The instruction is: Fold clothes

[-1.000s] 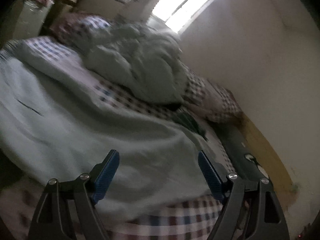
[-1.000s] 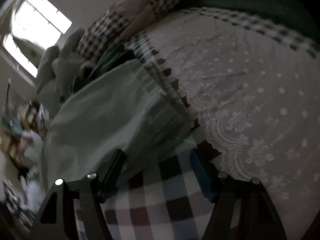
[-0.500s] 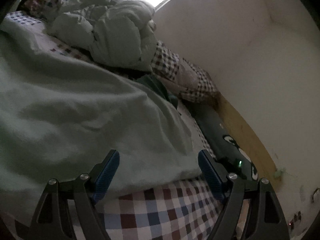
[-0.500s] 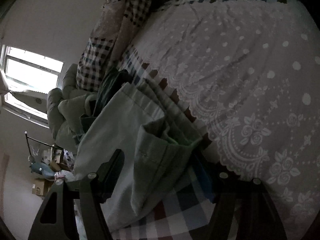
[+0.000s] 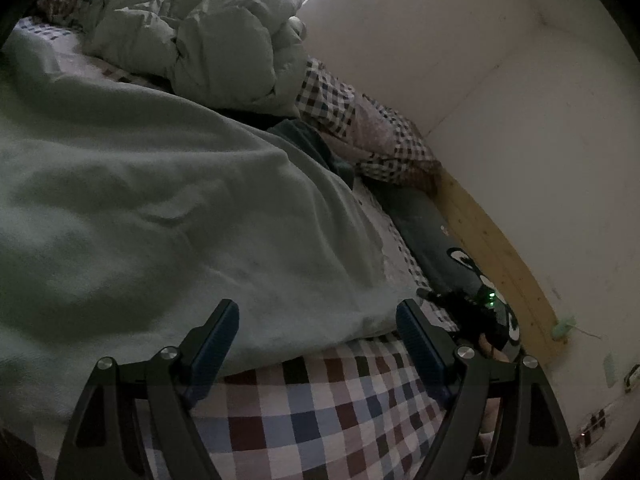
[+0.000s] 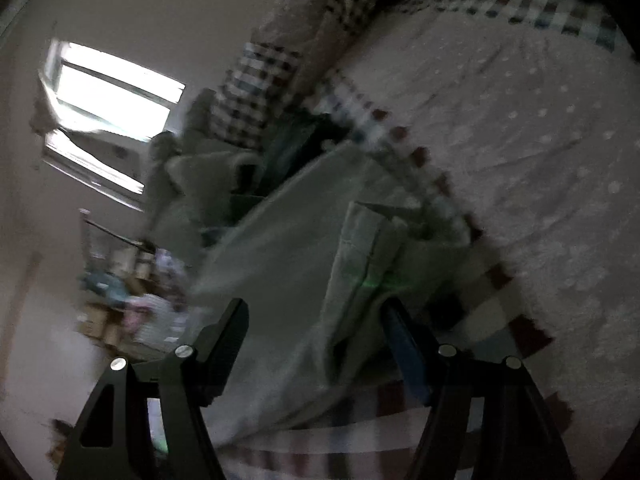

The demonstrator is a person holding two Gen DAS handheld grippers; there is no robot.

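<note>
A pale green garment [image 5: 152, 216] lies spread over the checked bed sheet [image 5: 320, 408], its near hem just ahead of my left gripper [image 5: 318, 328]. That gripper is open, low over the sheet, with the hem between its blue pads [image 5: 216, 344]. In the right wrist view the same garment [image 6: 280, 280] shows a folded, ribbed corner [image 6: 368, 248]. My right gripper [image 6: 316, 332] is open around that corner, the cloth reaching between its fingers. The other gripper [image 5: 472, 312] appears at the garment's right corner in the left wrist view.
A rumpled pale duvet [image 5: 216, 36] and a checked pillow [image 5: 360, 124] lie at the head of the bed. A dark cushion [image 5: 432, 236] runs along the wooden bed rail [image 5: 496, 248] by the wall. White lace cover [image 6: 520, 152] lies to the right. Cluttered shelves [image 6: 132, 292] stand beyond the bed.
Both grippers have come lower and closer to the garment's near edge. The right gripper has moved in around the folded corner, which has risen between its fingers.
</note>
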